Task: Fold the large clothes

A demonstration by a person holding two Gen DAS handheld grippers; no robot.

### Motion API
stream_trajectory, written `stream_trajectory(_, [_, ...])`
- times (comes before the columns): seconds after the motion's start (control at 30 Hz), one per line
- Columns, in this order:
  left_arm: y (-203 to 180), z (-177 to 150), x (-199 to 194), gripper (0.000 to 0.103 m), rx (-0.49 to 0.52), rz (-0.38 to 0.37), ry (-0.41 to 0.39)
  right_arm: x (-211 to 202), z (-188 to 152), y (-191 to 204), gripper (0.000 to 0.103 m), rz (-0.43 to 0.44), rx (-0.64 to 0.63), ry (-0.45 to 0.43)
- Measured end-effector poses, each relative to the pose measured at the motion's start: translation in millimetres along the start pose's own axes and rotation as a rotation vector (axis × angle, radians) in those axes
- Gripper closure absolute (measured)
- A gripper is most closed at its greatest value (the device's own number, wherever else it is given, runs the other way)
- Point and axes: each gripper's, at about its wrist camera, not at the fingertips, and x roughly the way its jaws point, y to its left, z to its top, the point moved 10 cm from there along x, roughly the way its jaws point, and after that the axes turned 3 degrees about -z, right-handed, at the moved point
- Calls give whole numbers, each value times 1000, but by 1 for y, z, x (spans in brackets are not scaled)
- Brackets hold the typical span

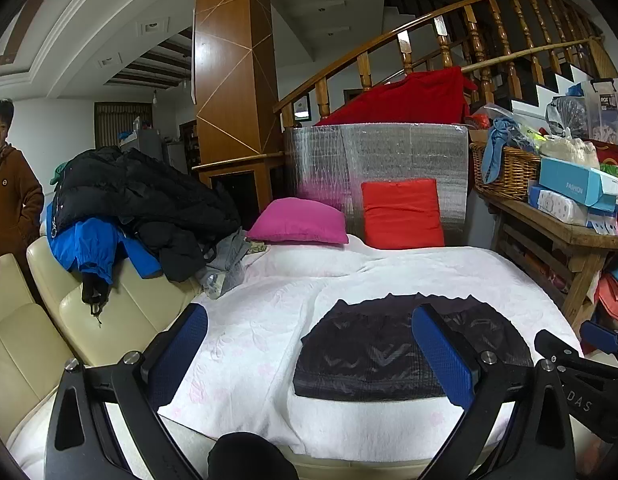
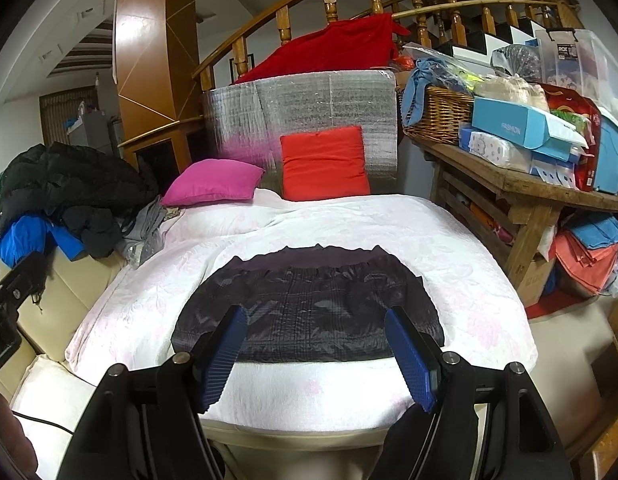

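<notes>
A dark patterned garment (image 1: pixel 393 354) (image 2: pixel 309 304) lies folded flat on the white quilt (image 1: pixel 269 304) (image 2: pixel 449 248) near its front edge. My left gripper (image 1: pixel 309 336) is open above the quilt, its right blue pad (image 1: pixel 443 354) over the garment's middle and its left pad over bare quilt. My right gripper (image 2: pixel 315 338) is open too, hovering over the garment's near edge, with nothing pinched between its pads. The right gripper's black body shows at the right edge of the left wrist view.
A pile of black and blue coats (image 1: pixel 125 208) (image 2: pixel 61 200) sits on the cream sofa (image 1: pixel 49 320) at left. Pink (image 1: pixel 299 222) and red (image 1: pixel 403 214) cushions lie at the back. A cluttered wooden table (image 2: pixel 521 184) stands right. A person (image 1: pixel 9 176) stands far left.
</notes>
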Motion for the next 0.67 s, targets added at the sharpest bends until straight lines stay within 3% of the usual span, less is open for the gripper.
stream_trajectory(0.47, [5, 5, 6, 1, -9, 12, 1, 14, 7, 19, 28, 26, -33, 17])
stream_trajectory(0.67, [5, 9, 33, 1, -36, -59, 39, 34, 10, 16, 28, 41, -39, 34])
